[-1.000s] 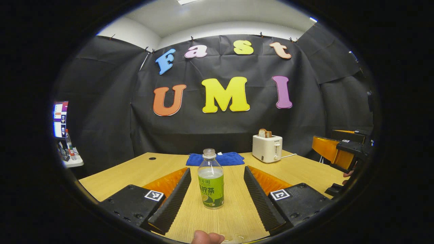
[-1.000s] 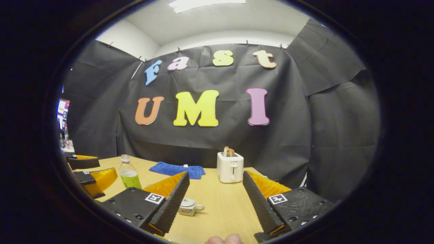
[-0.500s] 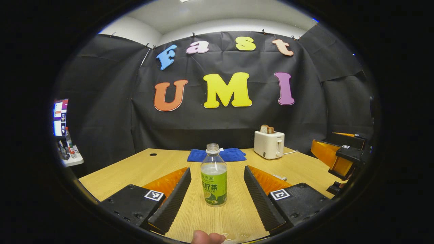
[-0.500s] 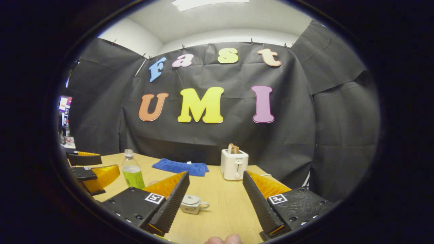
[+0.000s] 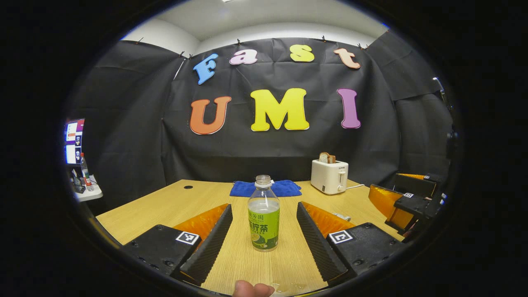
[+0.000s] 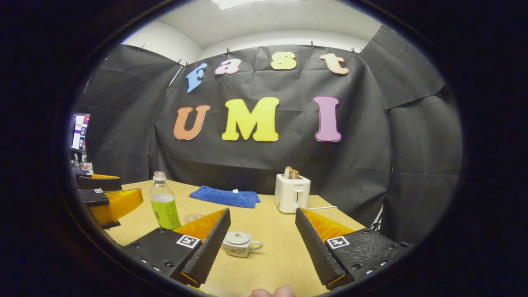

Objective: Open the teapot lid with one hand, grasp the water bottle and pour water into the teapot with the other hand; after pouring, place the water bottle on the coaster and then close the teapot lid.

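Note:
A clear uncapped water bottle [image 5: 264, 218] with a green label stands upright on the wooden table [image 5: 165, 206]. It is in the gap between the fingers of my left gripper [image 5: 264, 205], which is open and touches neither side of it. In the right gripper view, a small white teapot [image 6: 239, 243] with its lid on sits just beyond the left finger of my right gripper [image 6: 262, 210], also open and holding nothing. The bottle [image 6: 164, 206] and left gripper [image 6: 107, 198] stand at the left there, with a round coaster [image 6: 193, 217] lying beside the bottle.
A white toaster [image 6: 292, 193] holding bread and a folded blue cloth [image 6: 225, 196] lie at the back of the table. The right gripper [image 5: 408, 202] shows at the right edge of the left gripper view. A side shelf with a screen [image 5: 74, 142] is far left.
The right gripper has tipped down and edged forward, bringing more of the teapot and the coaster into sight. The left gripper has hardly shifted around the bottle. Both stay open.

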The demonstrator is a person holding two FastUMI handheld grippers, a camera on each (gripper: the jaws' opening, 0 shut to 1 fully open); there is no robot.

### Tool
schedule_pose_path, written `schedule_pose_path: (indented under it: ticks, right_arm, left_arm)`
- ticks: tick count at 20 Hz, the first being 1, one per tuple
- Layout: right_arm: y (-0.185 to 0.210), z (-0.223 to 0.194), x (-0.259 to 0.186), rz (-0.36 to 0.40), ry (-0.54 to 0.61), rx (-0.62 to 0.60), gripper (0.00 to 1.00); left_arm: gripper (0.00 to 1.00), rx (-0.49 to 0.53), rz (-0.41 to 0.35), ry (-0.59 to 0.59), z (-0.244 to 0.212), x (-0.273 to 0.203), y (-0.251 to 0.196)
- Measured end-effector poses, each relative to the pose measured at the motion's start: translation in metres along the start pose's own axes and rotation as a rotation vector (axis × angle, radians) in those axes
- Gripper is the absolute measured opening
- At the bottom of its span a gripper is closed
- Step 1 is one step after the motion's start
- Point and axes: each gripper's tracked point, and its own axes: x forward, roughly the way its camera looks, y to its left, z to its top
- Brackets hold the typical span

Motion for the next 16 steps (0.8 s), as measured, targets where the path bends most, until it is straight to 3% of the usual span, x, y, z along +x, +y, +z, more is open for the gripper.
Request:
schedule_pose_path:
  ticks: [16]
  right_arm:
    - [0.037, -0.066, 0.077, 0.017, 0.171, -0.005, 0.95]
  left_arm:
    - [0.98, -0.012, 0.017, 0.008, 0.001, 0.002, 0.022]
